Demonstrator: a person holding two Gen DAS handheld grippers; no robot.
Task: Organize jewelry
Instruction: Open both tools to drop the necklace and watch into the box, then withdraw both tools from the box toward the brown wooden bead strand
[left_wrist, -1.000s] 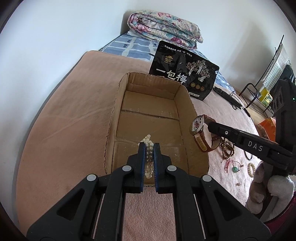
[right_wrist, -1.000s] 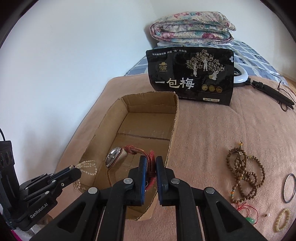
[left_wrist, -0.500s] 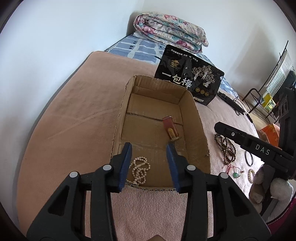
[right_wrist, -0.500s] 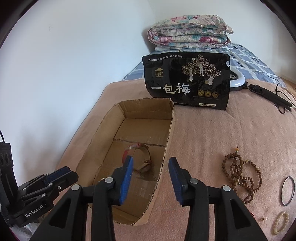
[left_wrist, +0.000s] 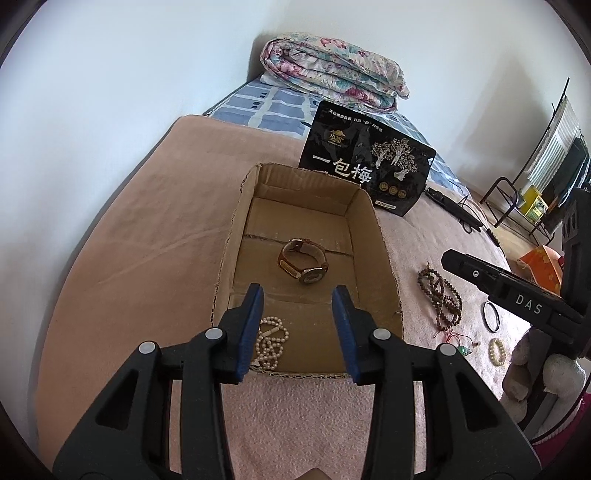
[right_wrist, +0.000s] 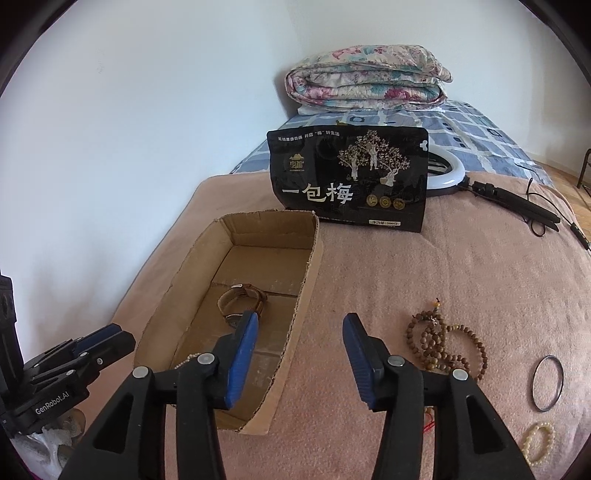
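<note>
An open cardboard box (left_wrist: 384, 240) lies on the pink blanket. A brown-strapped watch (left_wrist: 303, 262) rests in the middle of its floor, and a pearl strand (left_wrist: 271, 345) lies in its near left corner. My left gripper (left_wrist: 297, 295) hangs open above the box's near end, holding nothing. My right gripper (right_wrist: 301, 319) is over the box's right wall (right_wrist: 314, 258); its jaws are opening and nothing is between them. The watch (right_wrist: 242, 299) shows just beyond its left finger. Wooden prayer beads (right_wrist: 439, 343), a black bangle (right_wrist: 546, 384) and a pearl bracelet (right_wrist: 539, 441) lie on the blanket to the right.
A black snack pouch (right_wrist: 351, 181) stands behind the box. A ring light (right_wrist: 447, 173) with its stand lies beyond it, and a folded quilt (right_wrist: 369, 81) sits at the wall. A red cord with a green pendant (left_wrist: 458, 341) lies by the beads.
Both grippers were shut, the left on the pearl strand and the right on the watch. Both have opened, and both pieces now lie in the box. The right gripper has drifted right and its jaws have widened further.
</note>
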